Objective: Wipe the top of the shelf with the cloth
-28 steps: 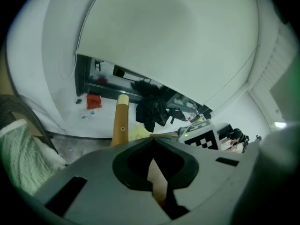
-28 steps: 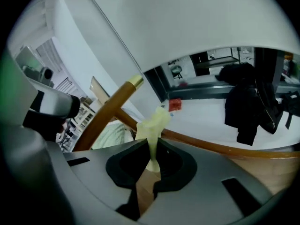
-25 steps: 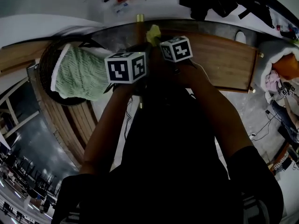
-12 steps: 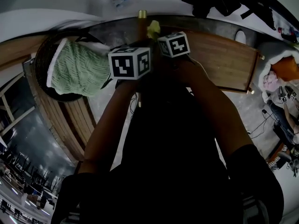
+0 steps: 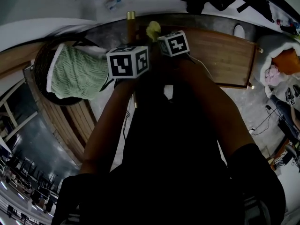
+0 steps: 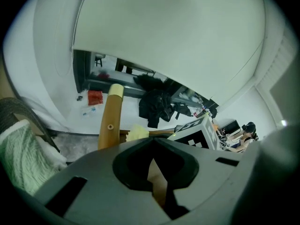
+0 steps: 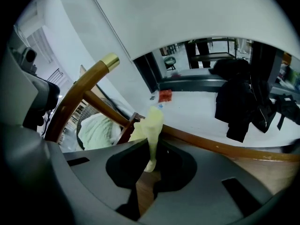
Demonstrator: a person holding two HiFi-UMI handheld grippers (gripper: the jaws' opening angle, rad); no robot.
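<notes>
The pale yellow cloth (image 7: 153, 125) sticks up from between the jaws of my right gripper (image 7: 150, 150), which is shut on it. In the head view the cloth (image 5: 153, 29) shows just beyond the two marker cubes, over the wooden shelf top (image 5: 225, 55). My left gripper (image 6: 151, 144) is shut with nothing in it and sits close beside the right one, its cube (image 5: 129, 62) to the left. A wooden post (image 6: 108, 121) with a brass cap rises just ahead of both grippers. The arms hide the jaws in the head view.
A dark round basket (image 5: 44, 62) holding a knitted green textile (image 5: 77, 74) stands at the left. Wooden slats (image 5: 70, 121) run below it. Dark clothing (image 7: 241, 102) lies on the white floor beyond the shelf's far edge. A red item (image 6: 95, 97) lies there too.
Both grippers have edged slightly away from me, still side by side, and the head view has shifted a little. The cloth stays in the right gripper.
</notes>
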